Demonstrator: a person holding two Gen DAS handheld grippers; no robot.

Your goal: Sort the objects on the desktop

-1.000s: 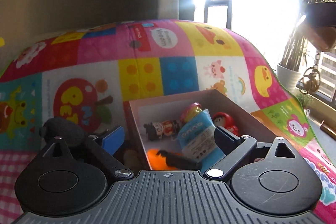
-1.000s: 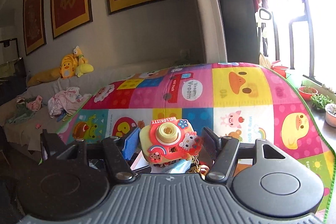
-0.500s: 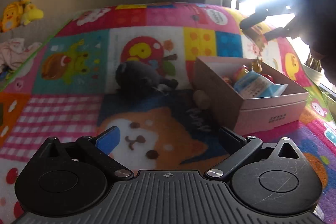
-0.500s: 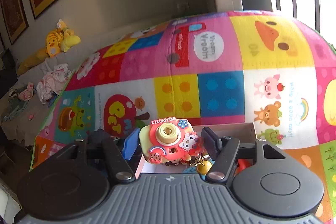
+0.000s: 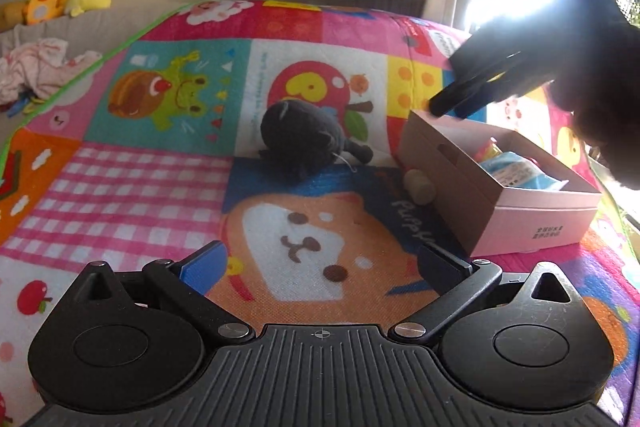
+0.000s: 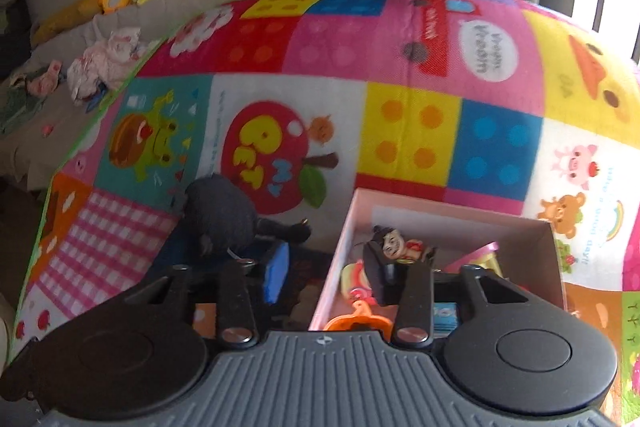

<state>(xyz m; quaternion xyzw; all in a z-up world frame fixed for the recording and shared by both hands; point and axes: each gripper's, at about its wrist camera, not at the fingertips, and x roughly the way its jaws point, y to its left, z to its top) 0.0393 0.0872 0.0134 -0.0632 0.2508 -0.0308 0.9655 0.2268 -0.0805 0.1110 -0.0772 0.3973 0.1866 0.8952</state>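
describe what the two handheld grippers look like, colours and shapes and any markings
Both match. The left gripper and the right gripper each have a dark grey ribbed body with a small crosshair mark at its front edge, two round black housings with disc caps, silver pivot screws, and black linkage fingers. On each, one finger carries a blue pad and the other a dark pad. No cables or sleeves show.

Right tool point(image 6: 326, 277): empty, fingers apart over the box's near-left wall.
Pink box point(image 6: 460, 213): near right; holds a figurine point(image 6: 396, 247).
Dark plush point(image 6: 224, 217): left of the box.
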